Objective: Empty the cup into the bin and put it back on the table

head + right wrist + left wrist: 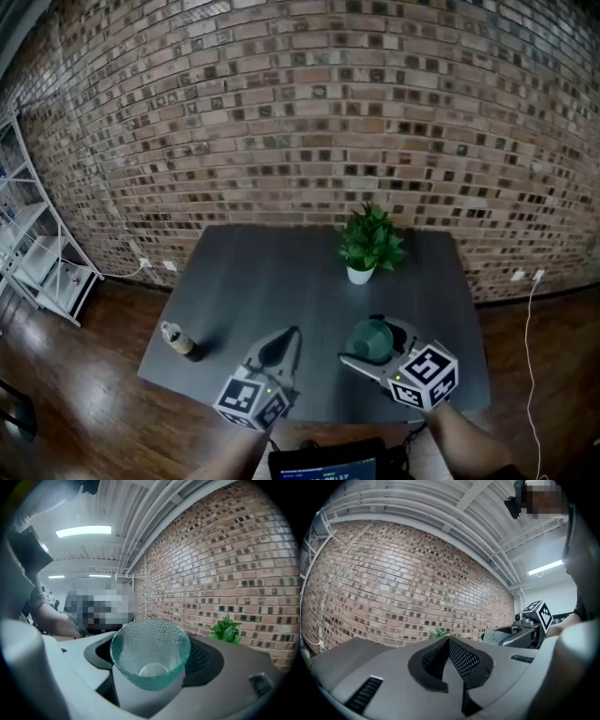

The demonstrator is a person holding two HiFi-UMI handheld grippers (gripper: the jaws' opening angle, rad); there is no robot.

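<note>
Brick wall, dark counter (281, 281) below. So the right gripper (367, 354) grips the green cup (372, 337) above it, looks empty; left gripper (281, 343) is closed on nothing. I'd keep the cup upright and lower it gently.

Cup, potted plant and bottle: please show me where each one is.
cup (150, 641), right gripper view, on its pebbled inner wall.
potted plant (371, 239), head view, on its leaves.
bottle (181, 343), head view, on its body.

The dark grey tabletop (281, 281) stands on a wooden floor (75, 394) against a brick wall. A potted plant (368, 242) in a white pot sits upright toward its far right side. A small bottle (178, 339) stands near its front left corner, well apart from the plant.
</note>
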